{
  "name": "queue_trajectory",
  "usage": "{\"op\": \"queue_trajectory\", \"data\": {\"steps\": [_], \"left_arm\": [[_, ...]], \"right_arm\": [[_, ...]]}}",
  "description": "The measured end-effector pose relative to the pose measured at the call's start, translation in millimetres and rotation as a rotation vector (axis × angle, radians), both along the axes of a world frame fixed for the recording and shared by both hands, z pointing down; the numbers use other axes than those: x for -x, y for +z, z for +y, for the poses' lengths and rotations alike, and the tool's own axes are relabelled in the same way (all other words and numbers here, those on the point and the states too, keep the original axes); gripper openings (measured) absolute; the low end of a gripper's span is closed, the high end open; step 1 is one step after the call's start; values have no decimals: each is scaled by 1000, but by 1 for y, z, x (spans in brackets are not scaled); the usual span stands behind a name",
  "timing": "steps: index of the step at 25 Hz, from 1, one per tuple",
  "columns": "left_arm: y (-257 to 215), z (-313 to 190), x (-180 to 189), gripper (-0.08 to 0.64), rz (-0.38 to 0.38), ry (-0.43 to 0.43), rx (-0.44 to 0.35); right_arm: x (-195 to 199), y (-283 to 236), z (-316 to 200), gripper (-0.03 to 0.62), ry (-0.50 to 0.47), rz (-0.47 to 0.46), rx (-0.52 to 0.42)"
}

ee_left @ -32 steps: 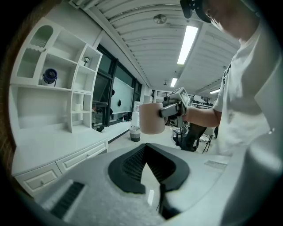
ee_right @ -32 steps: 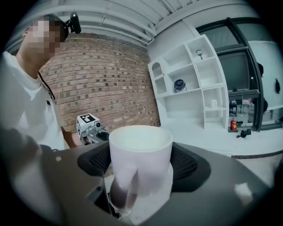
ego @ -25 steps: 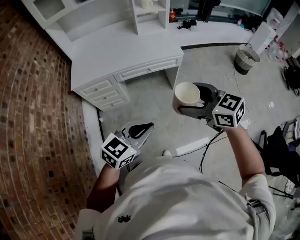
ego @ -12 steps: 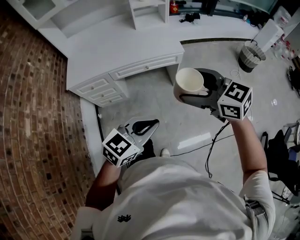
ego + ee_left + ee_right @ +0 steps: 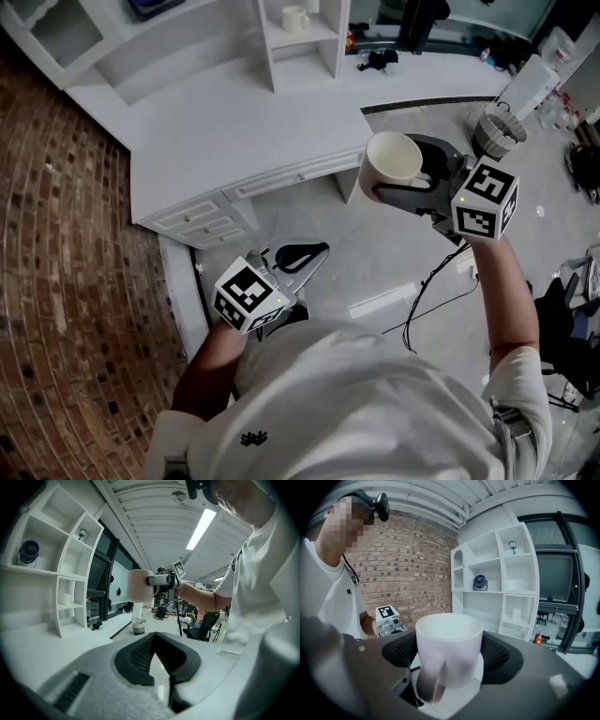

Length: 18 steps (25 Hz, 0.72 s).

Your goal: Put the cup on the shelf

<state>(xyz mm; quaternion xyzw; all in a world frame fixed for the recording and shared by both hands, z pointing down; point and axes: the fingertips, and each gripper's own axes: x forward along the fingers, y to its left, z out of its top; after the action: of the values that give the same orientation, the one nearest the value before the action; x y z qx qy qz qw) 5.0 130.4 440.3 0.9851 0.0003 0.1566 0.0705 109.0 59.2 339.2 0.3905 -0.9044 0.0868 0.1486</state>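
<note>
White cup (image 5: 449,639) is held upright between the jaws of the right gripper (image 5: 392,184), which are clamped on its sides, handle turned towards the gripper body. Lifting is judged done; placing is left, since the shelf (image 5: 302,42) stands far off beyond the desk (image 5: 234,122). The left gripper (image 5: 302,258) is carried low, jaws closed on nothing.

The shelf (image 5: 309,67) runs off the head view's top edge, and the dark blue thing (image 5: 480,582) on it is too small to tell.
</note>
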Motion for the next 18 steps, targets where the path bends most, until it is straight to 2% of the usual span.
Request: {"op": "queue_trajectory", "data": {"steps": [10, 18], "left_arm": [[-13, -100, 8, 8, 19, 72, -29], [-14, -142, 2, 8, 31, 120, -8]], "right_arm": [[19, -27, -128, 420, 0, -1, -44], [30, -44, -192, 420, -15, 8, -71]]}}
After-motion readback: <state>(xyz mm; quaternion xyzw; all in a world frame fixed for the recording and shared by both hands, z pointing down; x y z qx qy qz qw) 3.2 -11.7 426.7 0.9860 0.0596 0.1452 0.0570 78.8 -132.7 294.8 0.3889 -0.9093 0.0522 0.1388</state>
